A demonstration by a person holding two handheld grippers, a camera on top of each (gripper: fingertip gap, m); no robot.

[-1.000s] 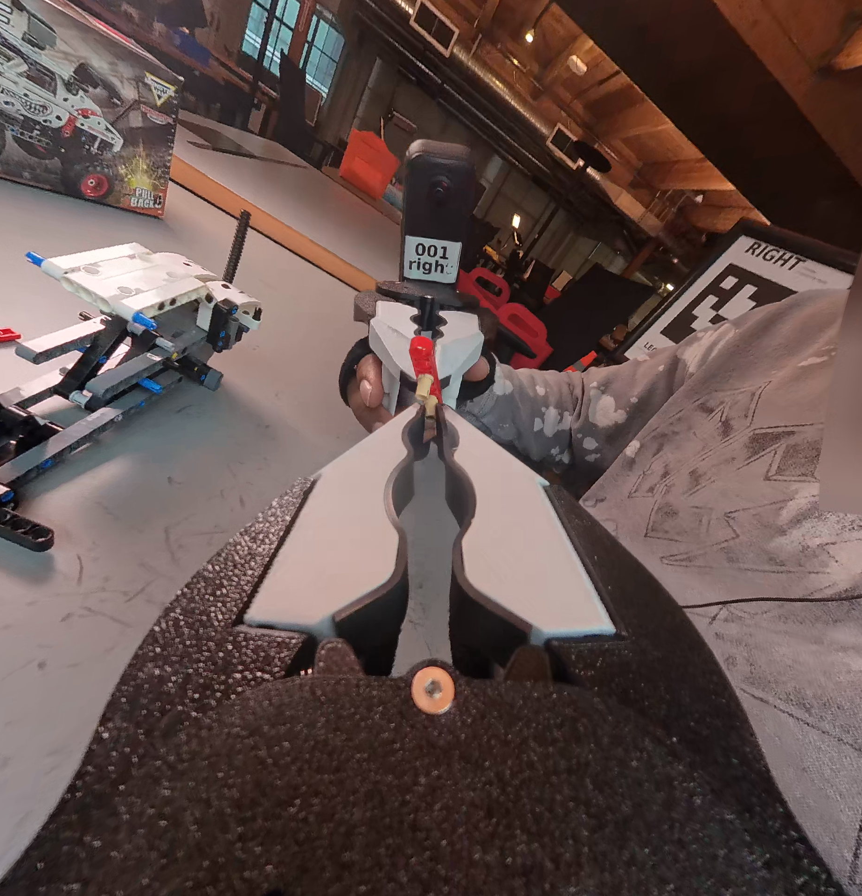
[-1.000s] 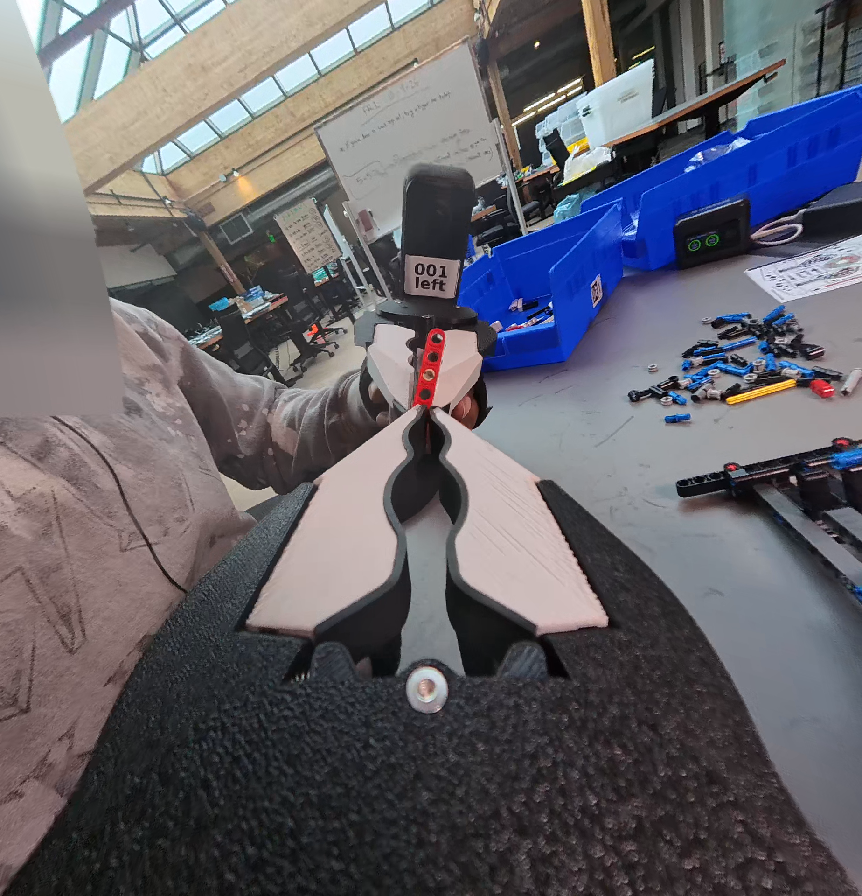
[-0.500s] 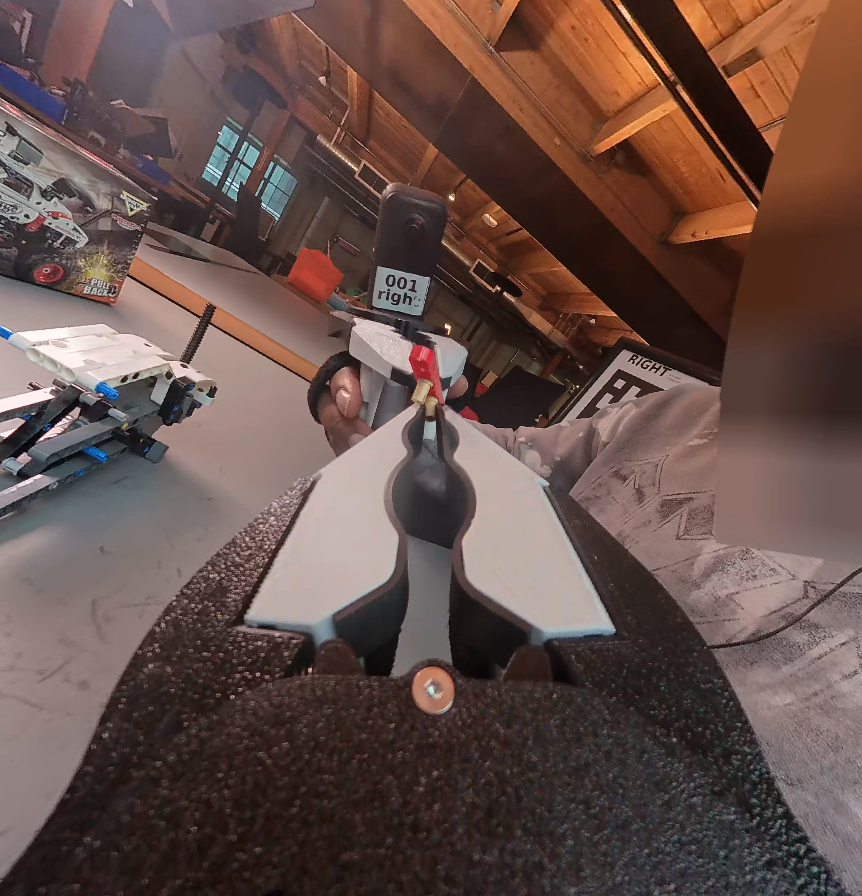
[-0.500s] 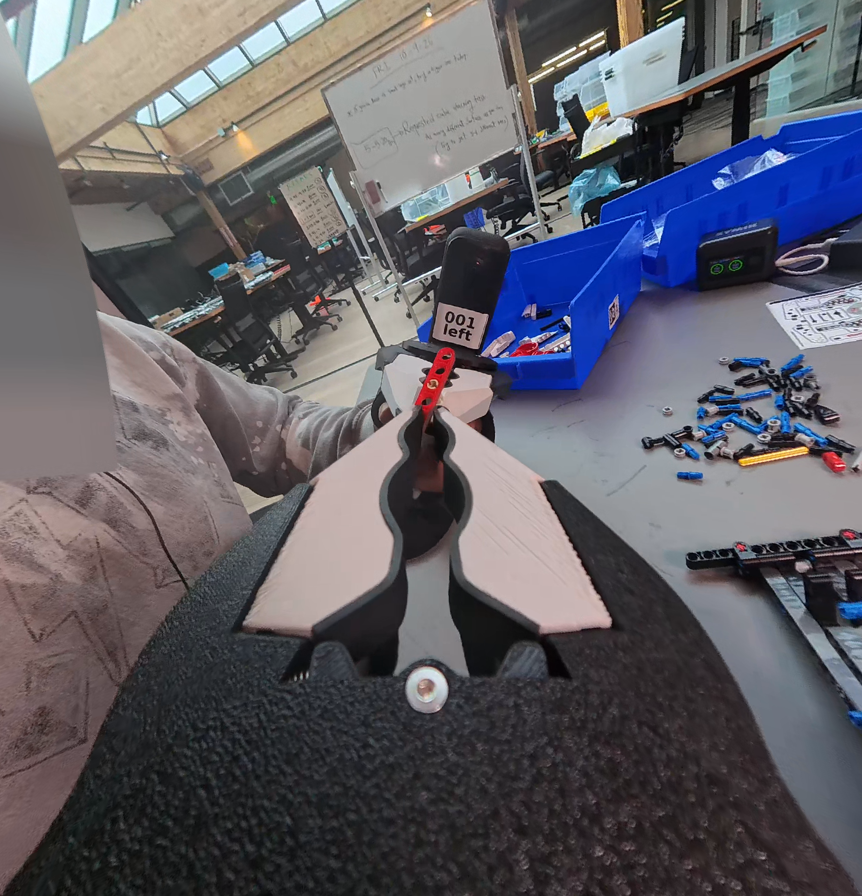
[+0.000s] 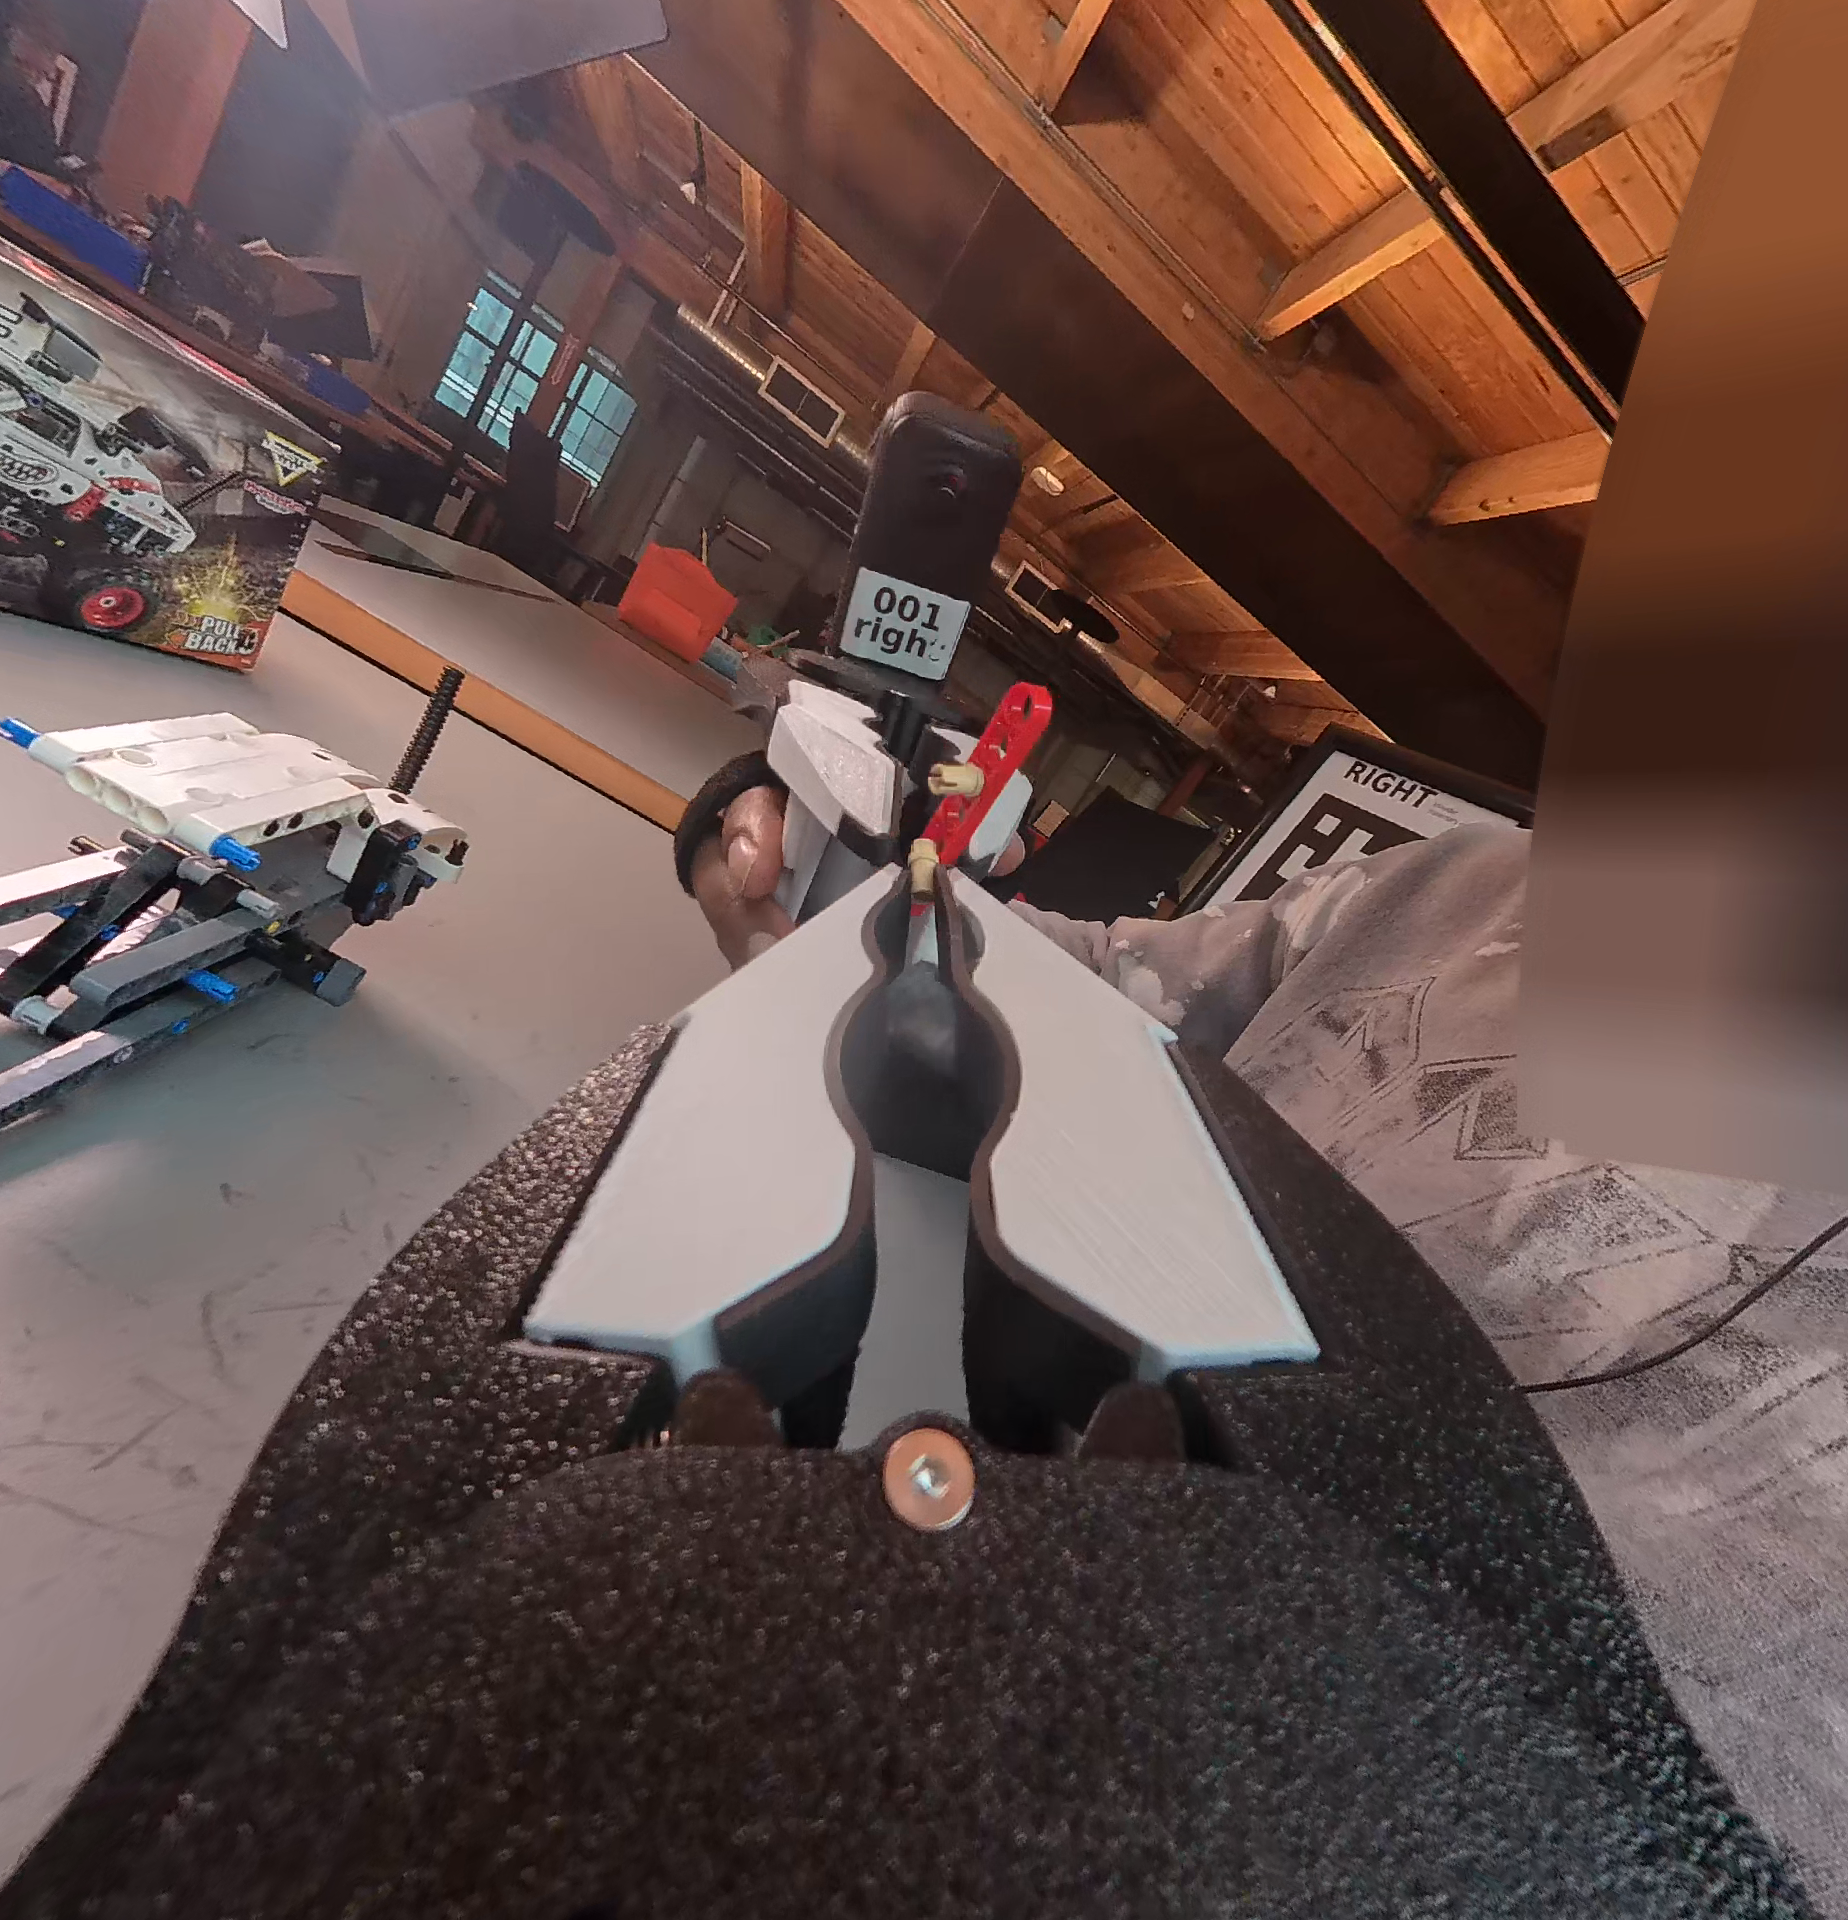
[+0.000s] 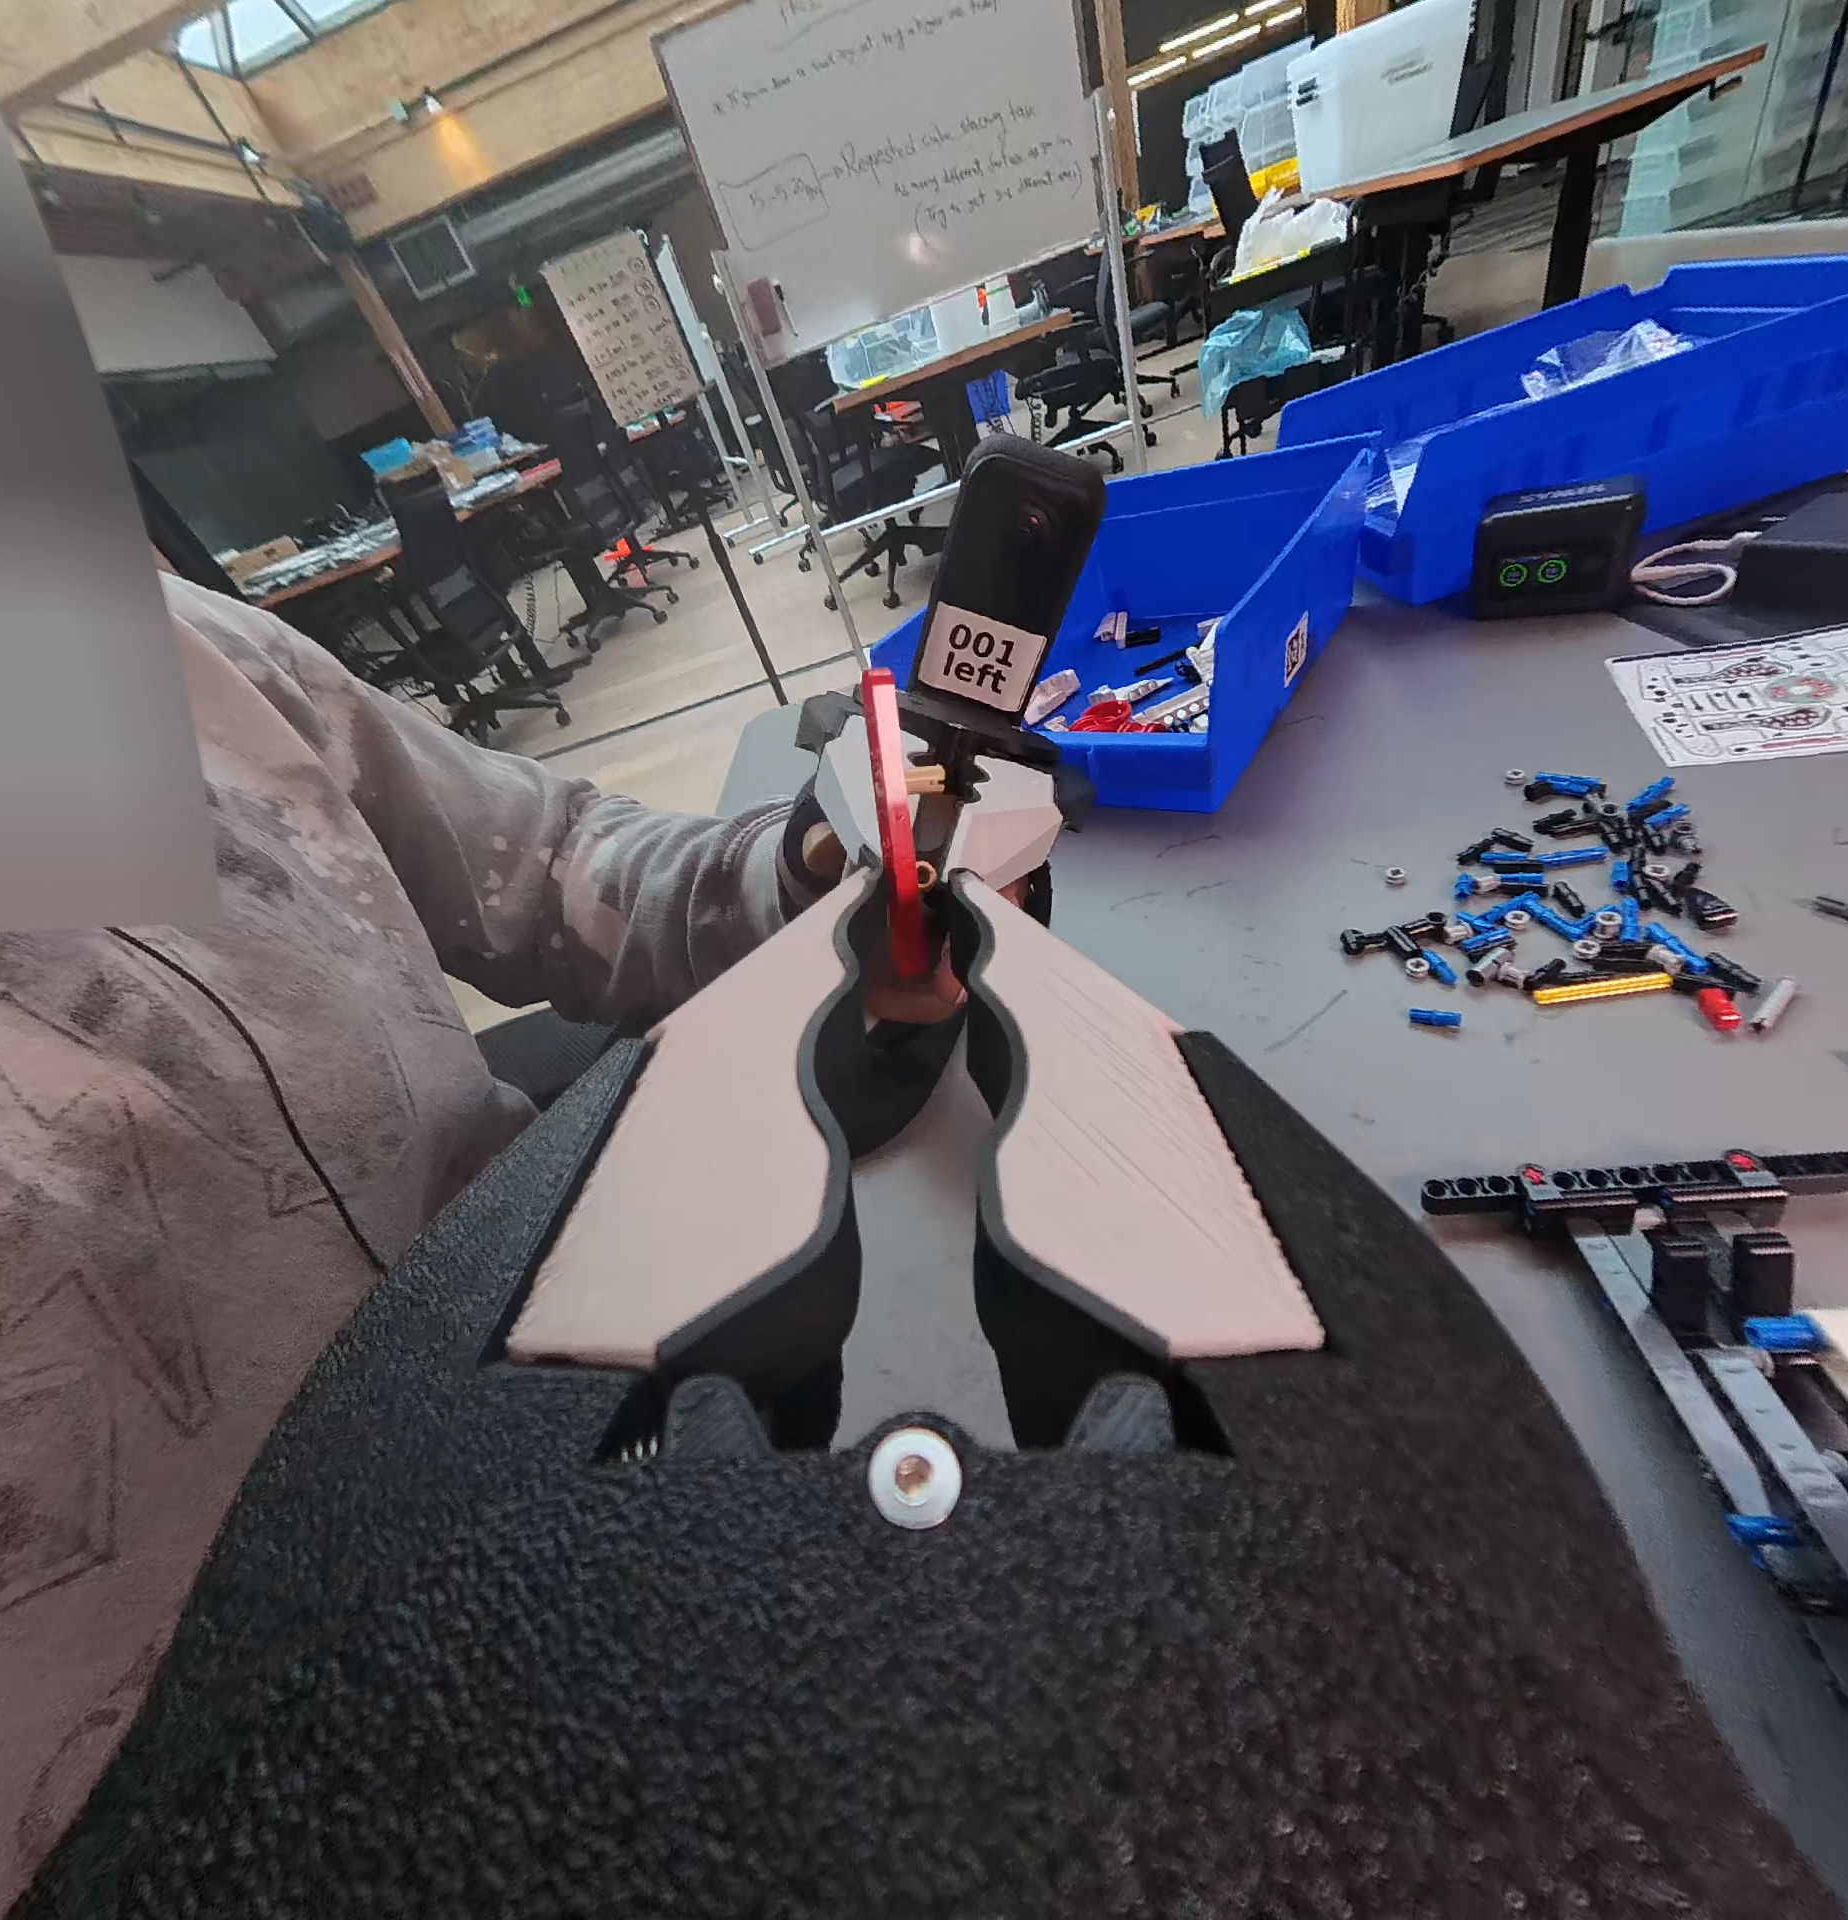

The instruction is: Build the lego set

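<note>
A red beam (image 5: 987,764) with two tan pins (image 5: 949,777) stands upright in the air between my two grippers, which face each other tip to tip. My left gripper (image 5: 925,888) is shut on the beam's lower end, beside the lower pin (image 5: 920,857). In the right wrist view the beam (image 6: 884,790) shows edge-on. My right gripper (image 6: 912,883) has its jaws slightly apart on either side of it. The partly built grey, black and white truck chassis (image 5: 224,842) sits on the table to the left, and its black end (image 6: 1678,1247) shows at the right.
A pile of loose blue and black parts (image 6: 1585,925), a blue bin (image 6: 1242,665) and an instruction sheet (image 6: 1772,691) lie on the grey table. The set's box (image 5: 99,499) stands at the far left. The person's grey sleeve (image 6: 432,831) is close by. Left and right tips are no more than a few centimetres apart.
Both grippers have tilted upward. The red beam has turned from face-on to edge-on in the right wrist view and leans right in the left wrist view. The right jaws have parted slightly.
</note>
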